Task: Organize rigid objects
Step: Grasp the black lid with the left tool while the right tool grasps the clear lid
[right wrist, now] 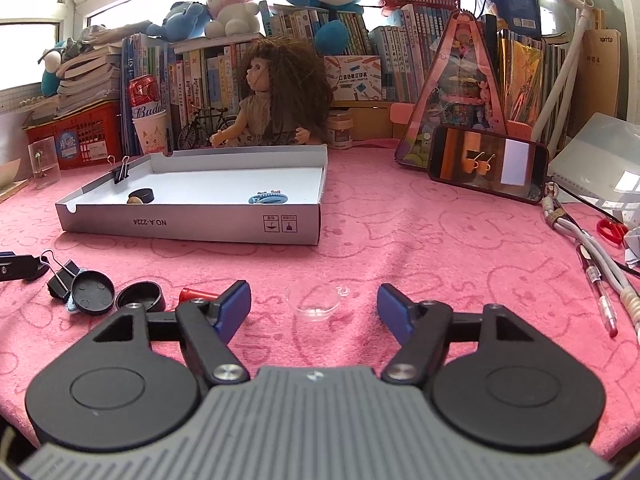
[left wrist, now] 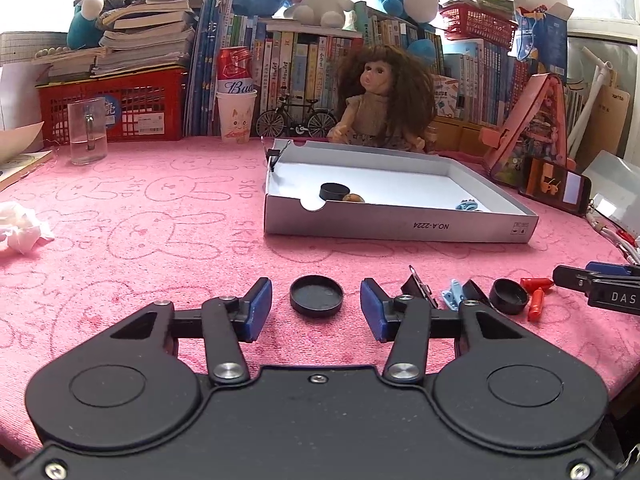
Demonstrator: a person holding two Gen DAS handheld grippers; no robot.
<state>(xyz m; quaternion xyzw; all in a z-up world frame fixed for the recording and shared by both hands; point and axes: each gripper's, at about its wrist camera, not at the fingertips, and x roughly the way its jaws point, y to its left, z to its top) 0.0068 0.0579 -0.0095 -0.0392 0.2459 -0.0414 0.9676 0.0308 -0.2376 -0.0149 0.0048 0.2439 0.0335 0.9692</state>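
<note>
My left gripper point(left wrist: 316, 306) is open, its blue pads either side of a black round lid point(left wrist: 316, 295) lying on the pink cloth. To its right lie a binder clip point(left wrist: 418, 289), a small light blue piece point(left wrist: 453, 294), a black cap point(left wrist: 509, 297) and a red piece point(left wrist: 536, 298). My right gripper point(right wrist: 314, 308) is open around a clear plastic half-dome point(right wrist: 318, 304). The white shallow box point(left wrist: 394, 224) holds a black cap point(left wrist: 334, 191), a brown piece point(left wrist: 353, 198) and a blue hair clip point(left wrist: 467, 205). The box also shows in the right wrist view point(right wrist: 192, 228).
A doll point(left wrist: 382, 100), glass mug point(left wrist: 87, 130), paper cup point(left wrist: 236, 116) and red crate point(left wrist: 120, 104) stand at the back before rows of books. A phone point(right wrist: 486, 163), cable point(right wrist: 596, 256), pen point(right wrist: 600, 294) and scissors point(right wrist: 611, 230) lie at the right. Crumpled tissue point(left wrist: 22, 228) lies left.
</note>
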